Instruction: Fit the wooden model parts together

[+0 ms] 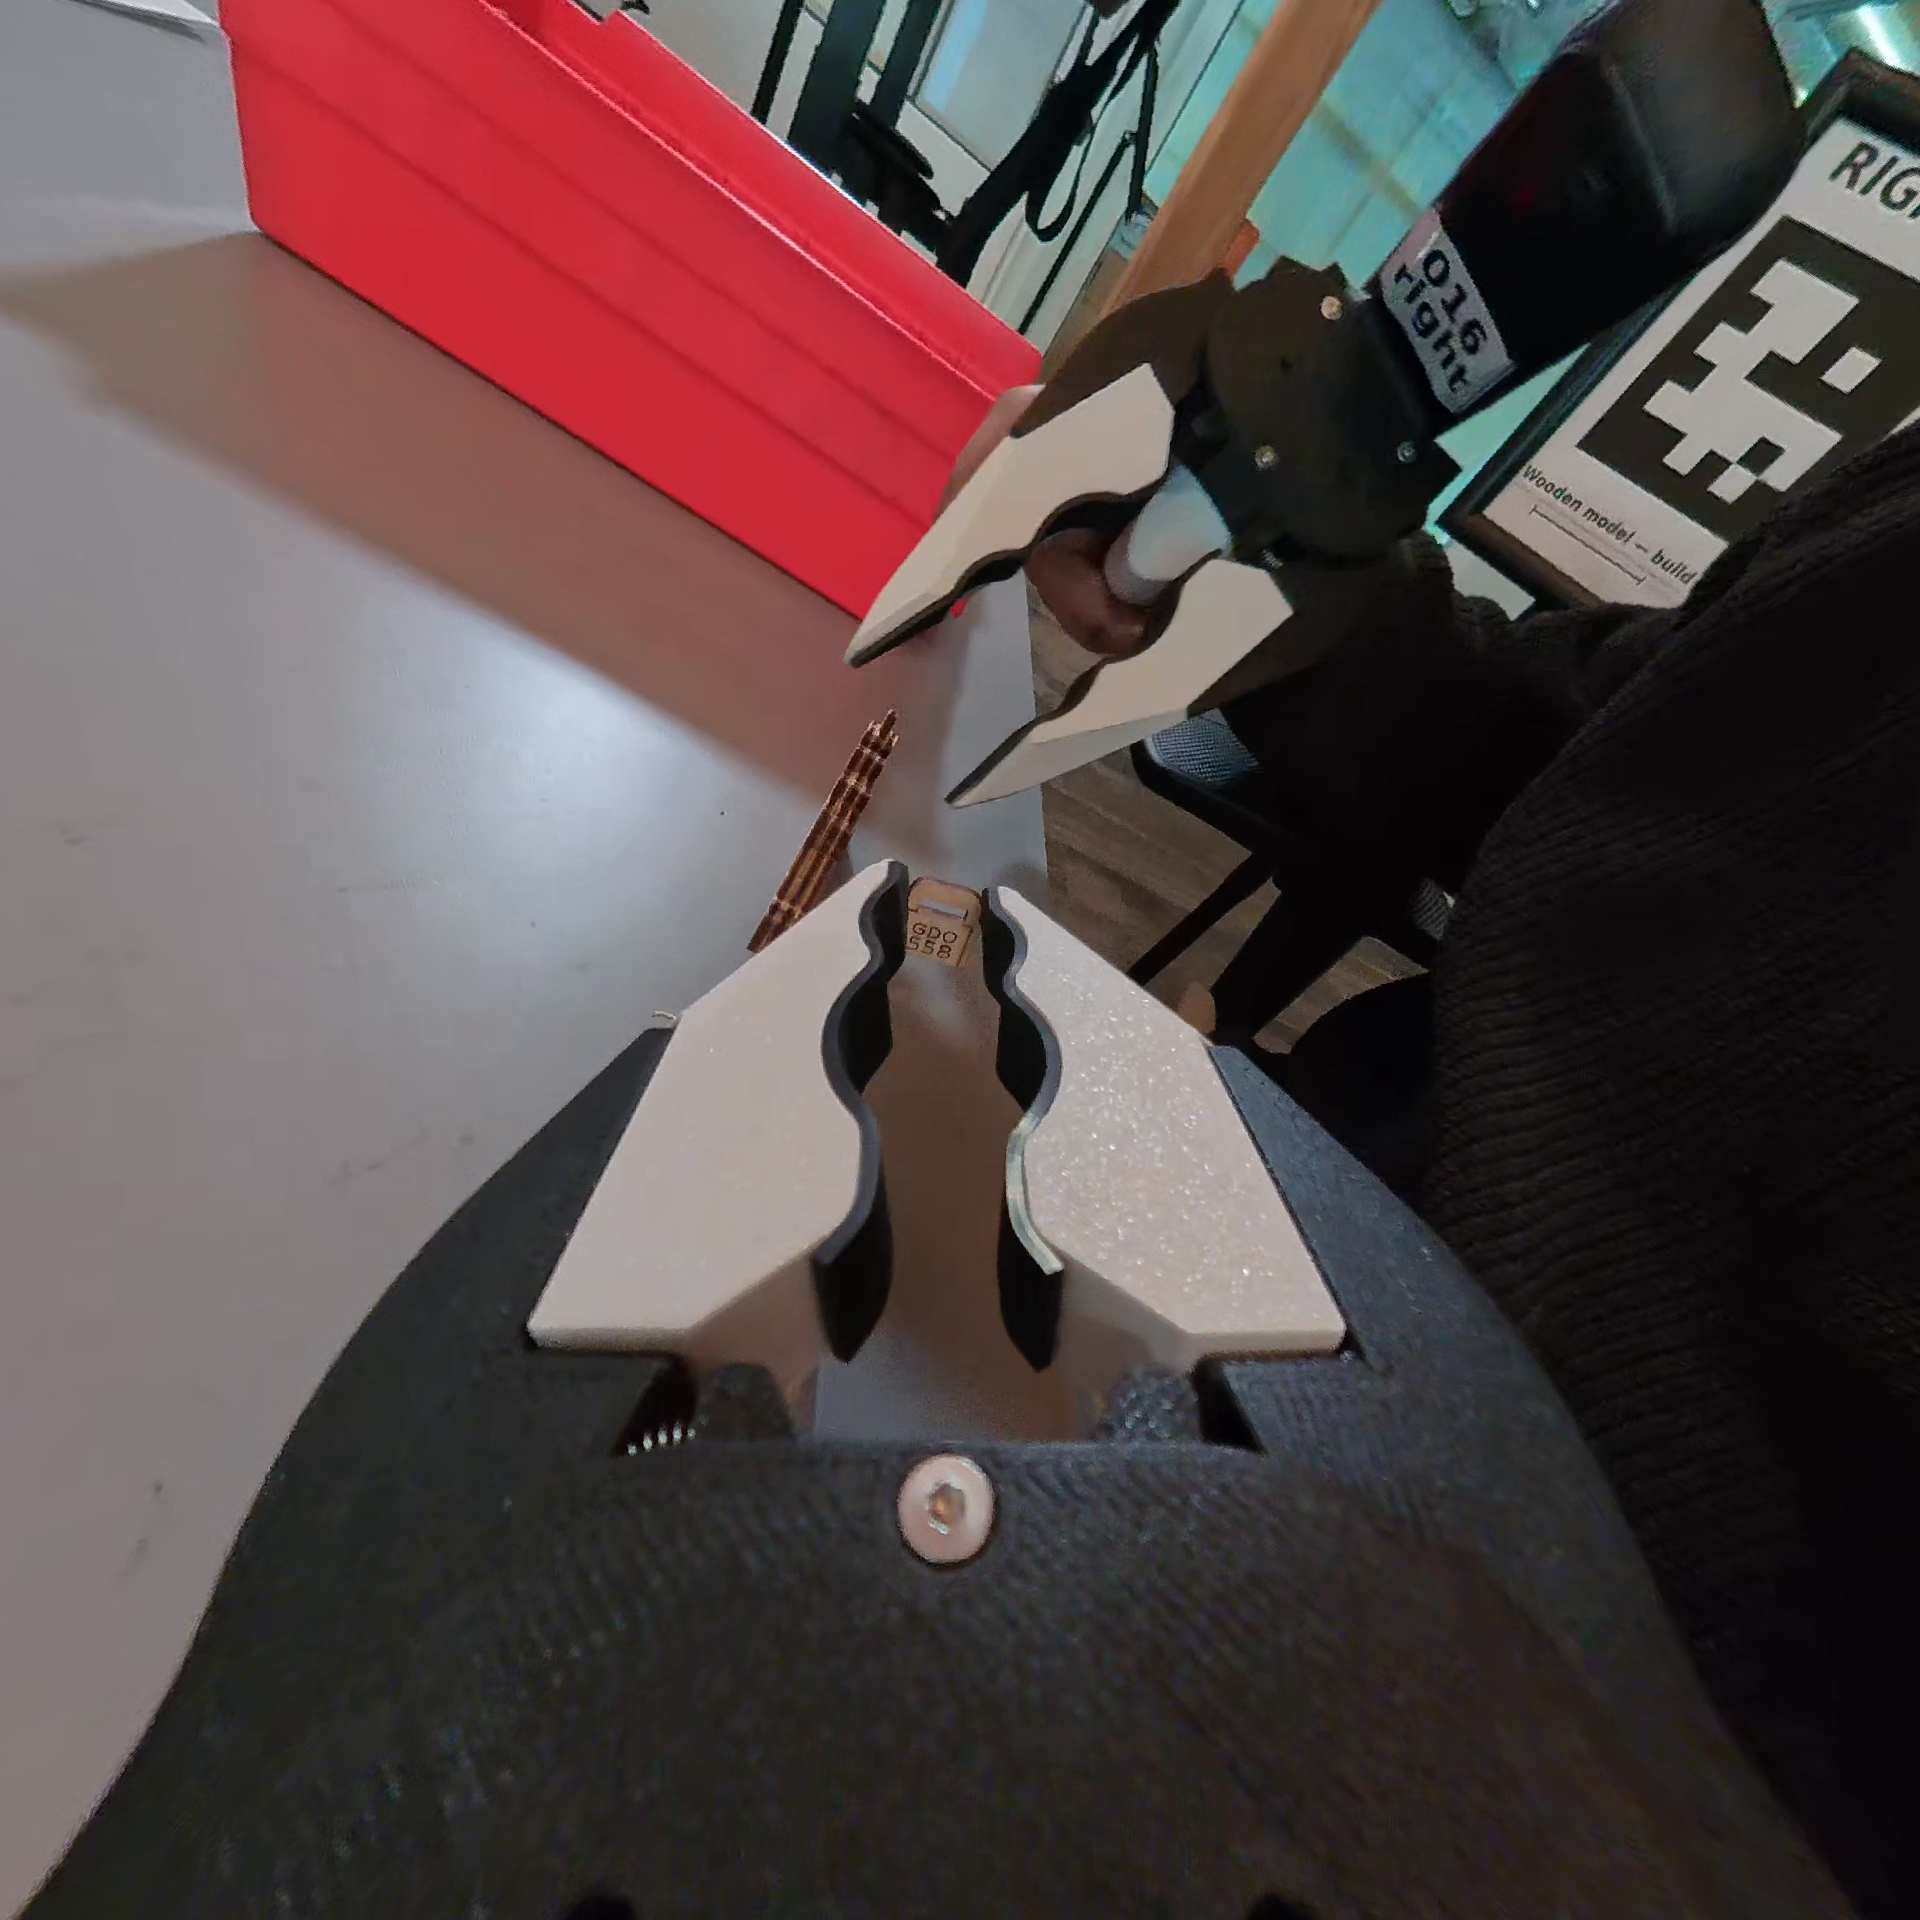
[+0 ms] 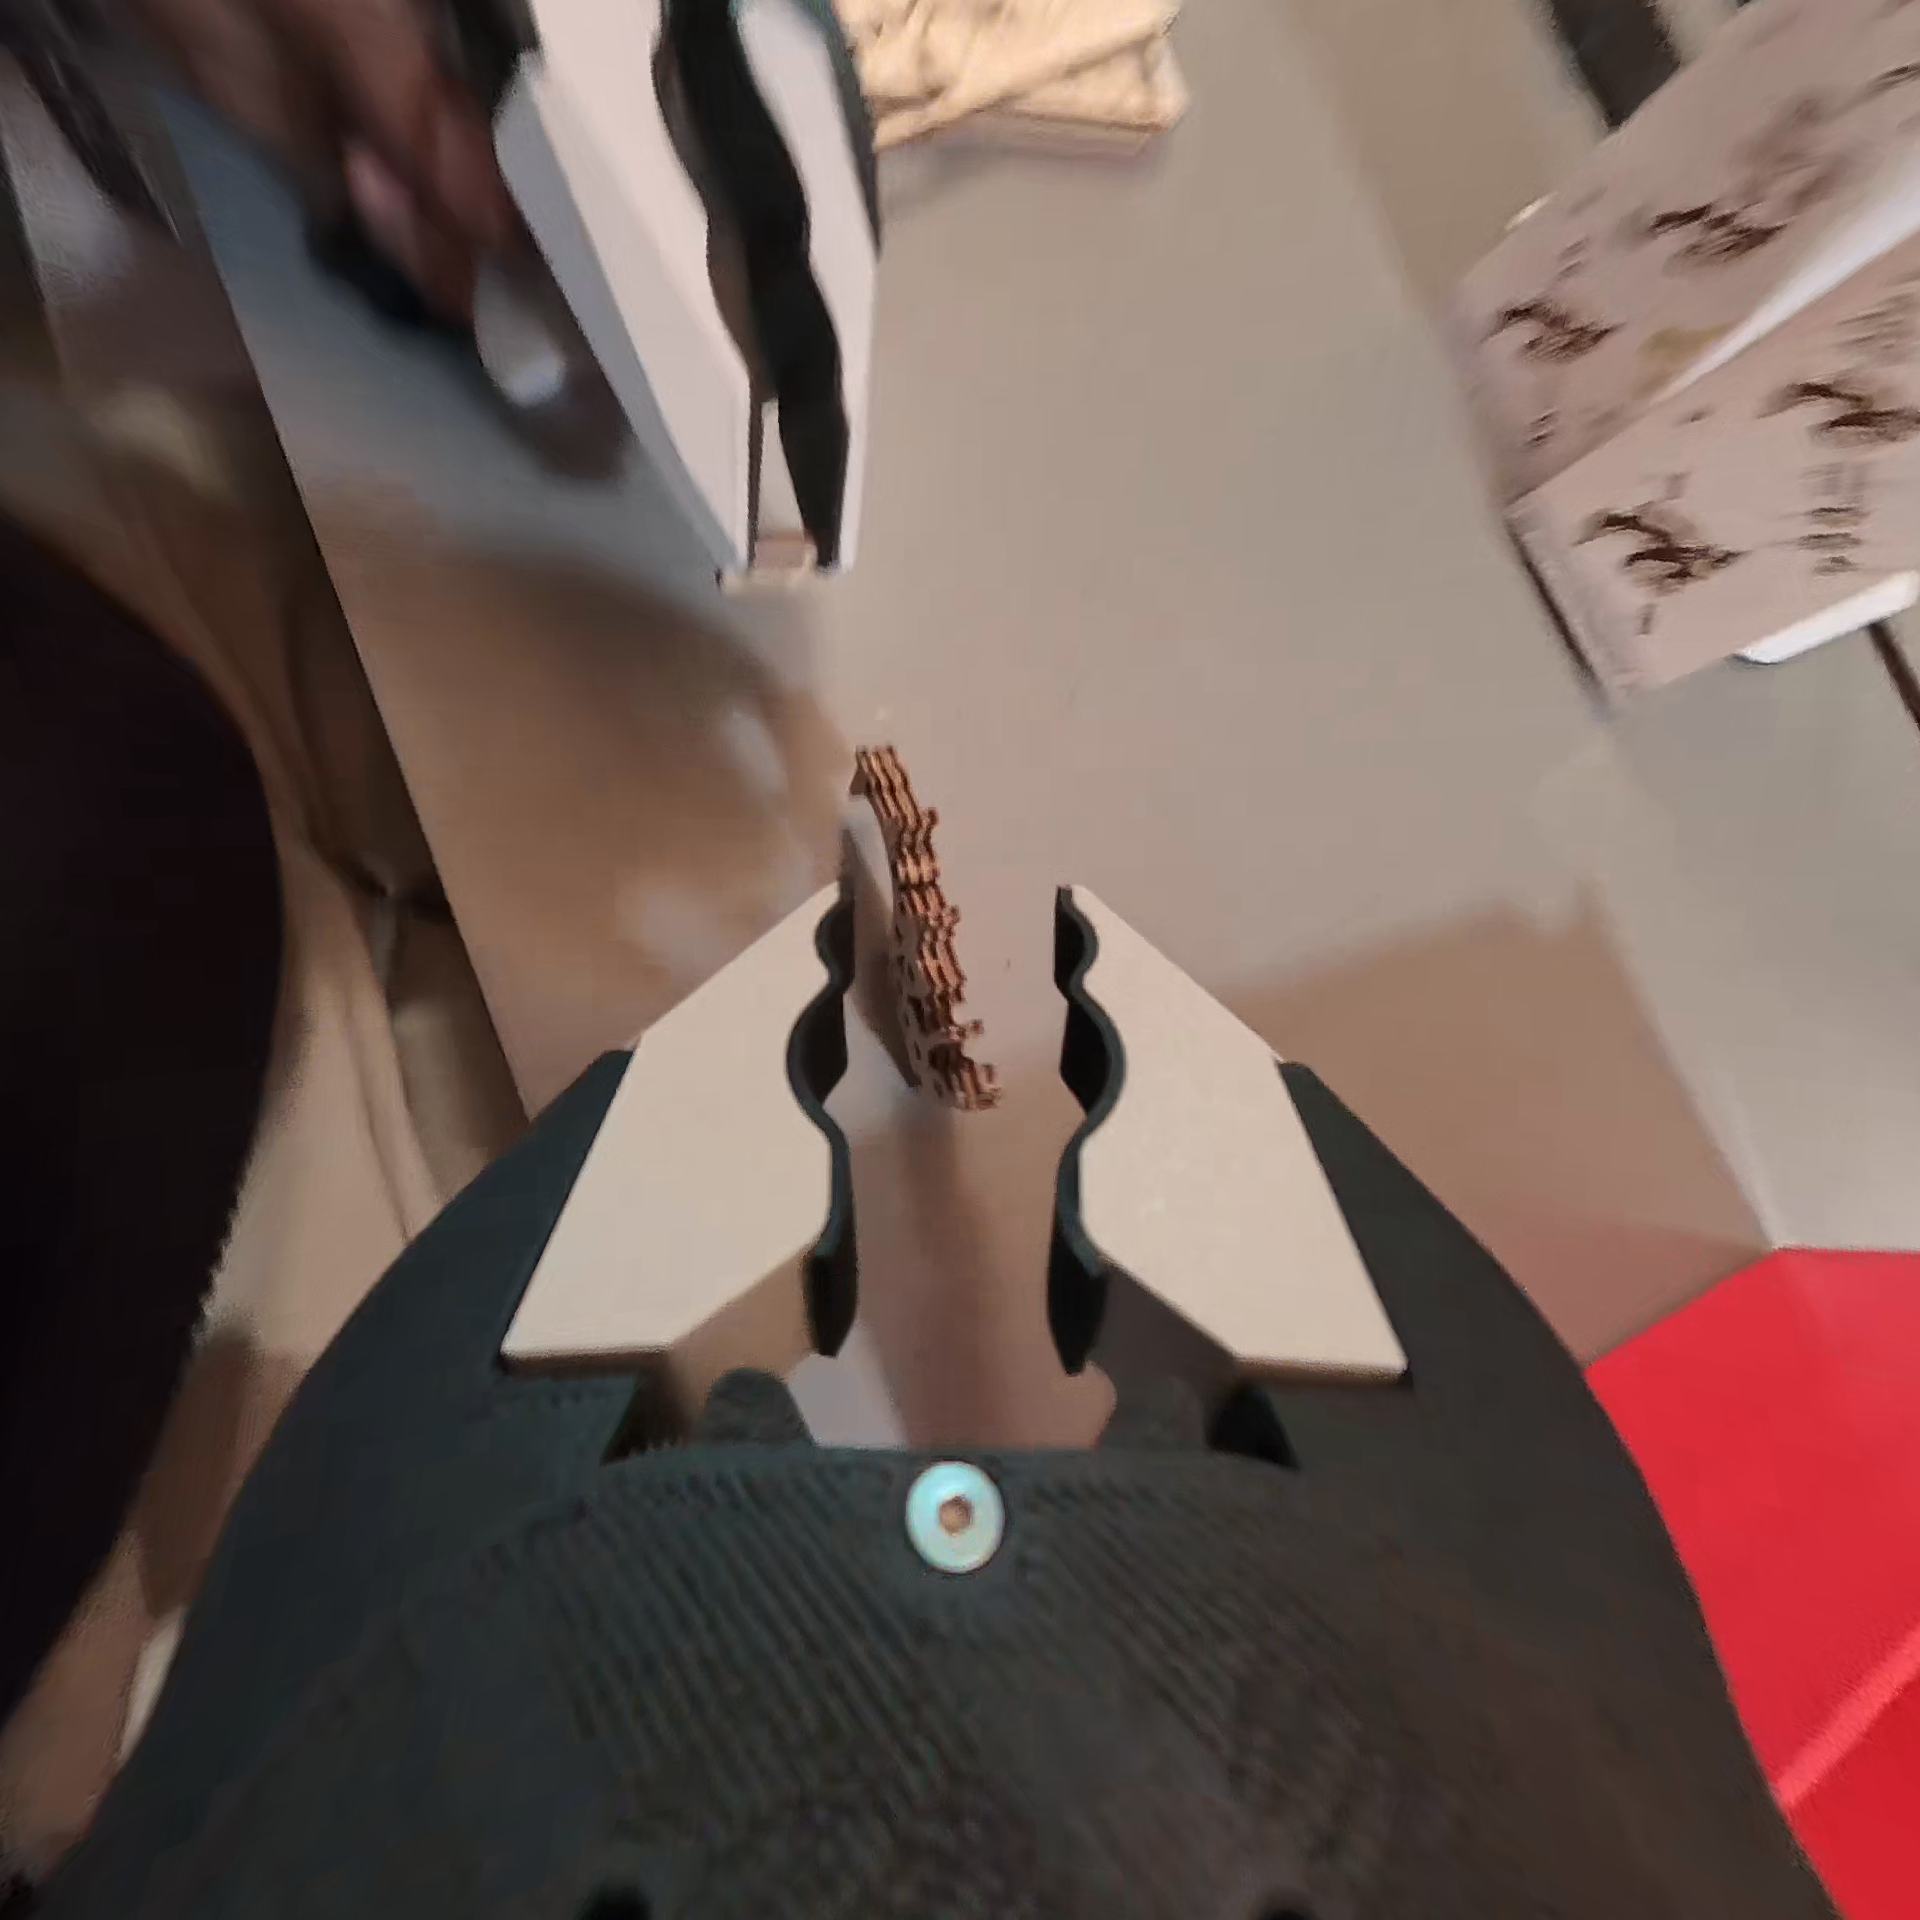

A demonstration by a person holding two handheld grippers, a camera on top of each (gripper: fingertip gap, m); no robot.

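Note:
A small flat wooden part (image 1: 940, 935) with engraved marks sits between the tips of my left gripper (image 1: 943, 894), which is shut on it low over the grey table (image 1: 312, 831). A curved, layered brown wooden part (image 1: 836, 821) stands on edge on the table just left of my left fingertips. In the right wrist view this layered part (image 2: 925, 935) lies between the fingers of my right gripper (image 2: 948, 894), which is open and not touching it. The right gripper (image 1: 902, 727) also shows open, above the part. The left gripper (image 2: 784, 556) shows blurred farther off.
A red box (image 1: 623, 312) stands on the table behind, also at the lower right of the right wrist view (image 2: 1766, 1507). A patterned pale box (image 2: 1714, 364) and a cloth (image 2: 1018, 73) lie farther off. The table edge (image 1: 1034, 727) runs close by. A framed marker sign (image 1: 1714, 416) stands beyond.

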